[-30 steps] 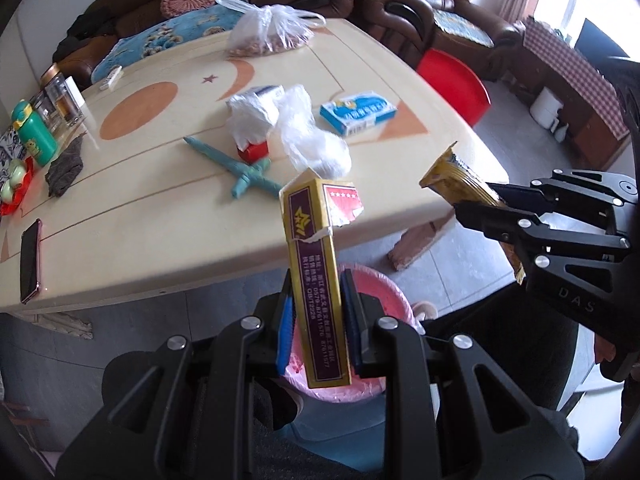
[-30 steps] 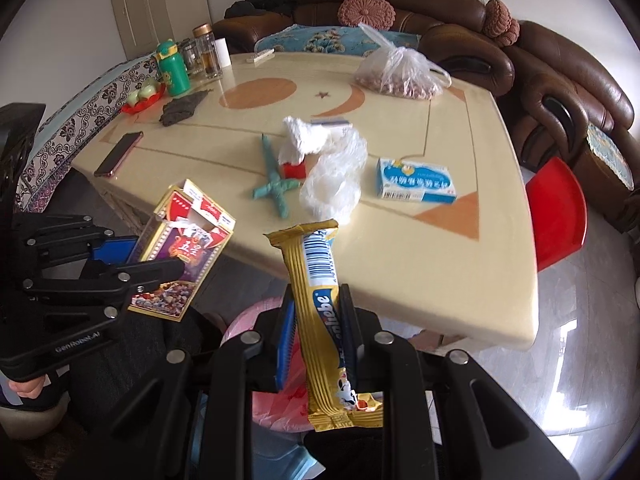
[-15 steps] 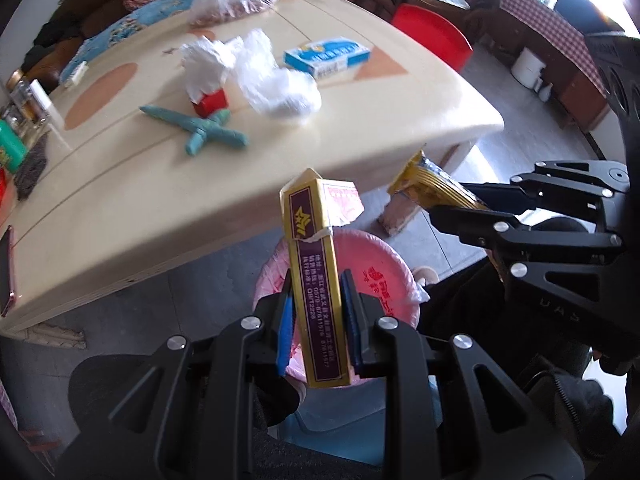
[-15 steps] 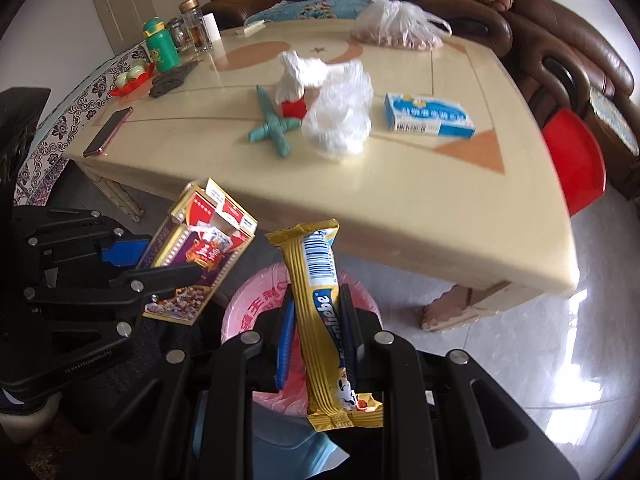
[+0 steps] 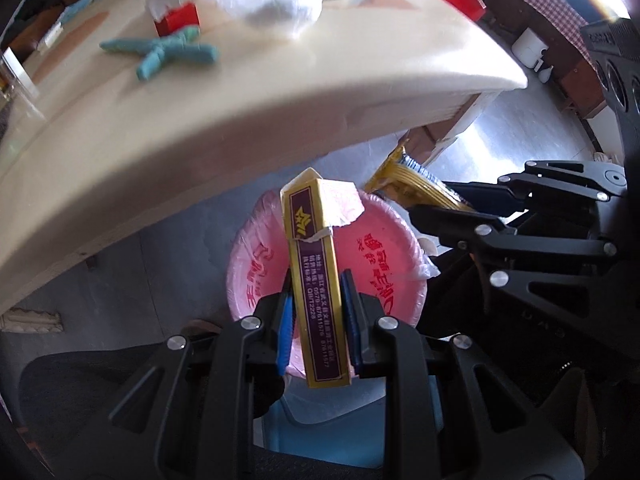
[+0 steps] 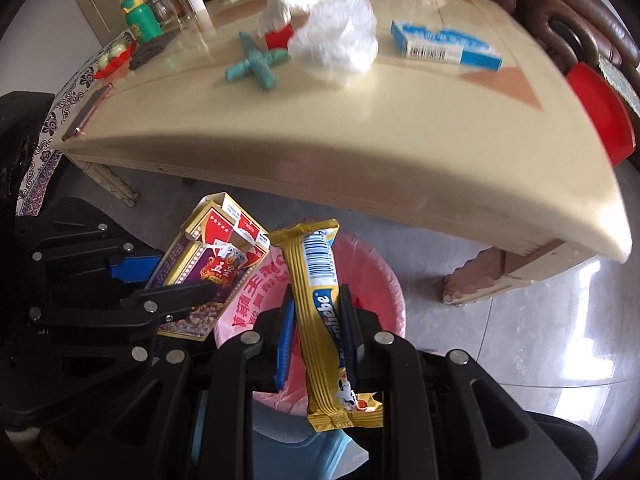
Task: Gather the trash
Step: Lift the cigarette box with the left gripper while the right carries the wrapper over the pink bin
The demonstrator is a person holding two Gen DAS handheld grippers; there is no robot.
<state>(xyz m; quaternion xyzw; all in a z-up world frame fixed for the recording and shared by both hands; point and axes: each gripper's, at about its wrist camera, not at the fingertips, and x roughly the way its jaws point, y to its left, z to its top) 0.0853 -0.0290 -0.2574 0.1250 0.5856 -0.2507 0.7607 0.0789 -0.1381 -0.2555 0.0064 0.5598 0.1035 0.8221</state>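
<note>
The left gripper (image 5: 316, 312) is clenched on an opened cigarette box (image 5: 314, 280); the right gripper (image 6: 316, 320) is clenched on a gold snack wrapper (image 6: 320, 308). Both have been lowered from worktop (image 6: 360, 132) height to just above the pink-lined bin (image 5: 384, 264) within a second, so release seems imminent; a crumpled plastic bag (image 6: 336, 44) is left on the far worktop

Left tool (image 5: 316, 320) black; silver screws; blue pads (image 5: 285, 332).
</note>
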